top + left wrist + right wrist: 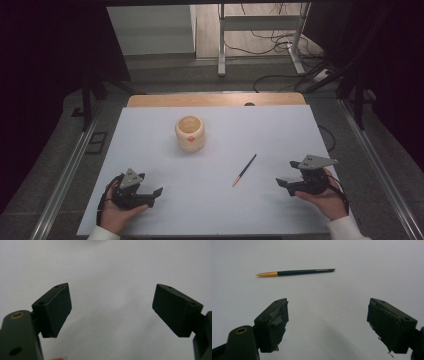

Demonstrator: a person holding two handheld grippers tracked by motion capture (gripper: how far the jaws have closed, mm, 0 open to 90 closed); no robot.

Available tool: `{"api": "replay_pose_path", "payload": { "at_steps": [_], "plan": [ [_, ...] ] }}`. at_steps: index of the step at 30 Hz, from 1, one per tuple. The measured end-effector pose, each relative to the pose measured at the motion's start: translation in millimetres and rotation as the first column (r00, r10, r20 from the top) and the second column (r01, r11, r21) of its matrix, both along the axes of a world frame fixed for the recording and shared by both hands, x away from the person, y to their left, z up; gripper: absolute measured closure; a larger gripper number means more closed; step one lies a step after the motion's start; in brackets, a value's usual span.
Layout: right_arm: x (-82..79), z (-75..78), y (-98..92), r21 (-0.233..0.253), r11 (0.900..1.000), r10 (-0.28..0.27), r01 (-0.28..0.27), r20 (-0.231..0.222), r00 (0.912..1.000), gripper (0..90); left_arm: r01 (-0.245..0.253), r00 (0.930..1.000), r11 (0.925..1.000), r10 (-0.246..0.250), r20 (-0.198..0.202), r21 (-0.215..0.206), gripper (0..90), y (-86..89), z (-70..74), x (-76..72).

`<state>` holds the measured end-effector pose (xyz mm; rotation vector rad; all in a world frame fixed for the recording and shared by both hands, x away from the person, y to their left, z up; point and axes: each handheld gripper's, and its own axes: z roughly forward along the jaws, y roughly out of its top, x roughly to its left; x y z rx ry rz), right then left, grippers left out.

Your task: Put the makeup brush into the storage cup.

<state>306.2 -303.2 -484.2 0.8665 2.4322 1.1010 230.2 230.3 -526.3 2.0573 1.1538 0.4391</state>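
Pen (244,170) lies flat on the white bench (280,130), between cup (190,133) and right hand-held gripper (284,183). Both hand-held grippers gape, empty; left hand-held gripper (156,194) sits well apart. Likely pickup: straddle mid-barrel crosswise, lower flush, close gently.

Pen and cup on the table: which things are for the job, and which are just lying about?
For the job:
- the pen, lying ahead of the open right tongs
- the cup, likely
- the open left tongs

Just lying about:
- the cables on the floor
- the metal stand behind the table
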Motion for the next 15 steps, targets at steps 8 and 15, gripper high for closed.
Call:
{"api": "replay_pose_path", "payload": {
  "at_steps": [8, 15],
  "plan": [
    [5.4, 4.4, -0.3, 0.002, 0.999, 0.035, -0.035, 0.024, 0.9991, 18.2, 0.012, 0.9999, 0.9999, -0.011, -0.007, 0.005, 16.3, -0.4, -0.7, -0.7],
    [16.3, 10.0, 3.8, -0.027, 0.996, 0.091, -0.091, 0.014, 0.9957, 17.6, 0.015, 0.9998, 0.9999, -0.015, -0.008, 0.006, 16.3, -0.5, -0.6, -0.9]
  ]
}}
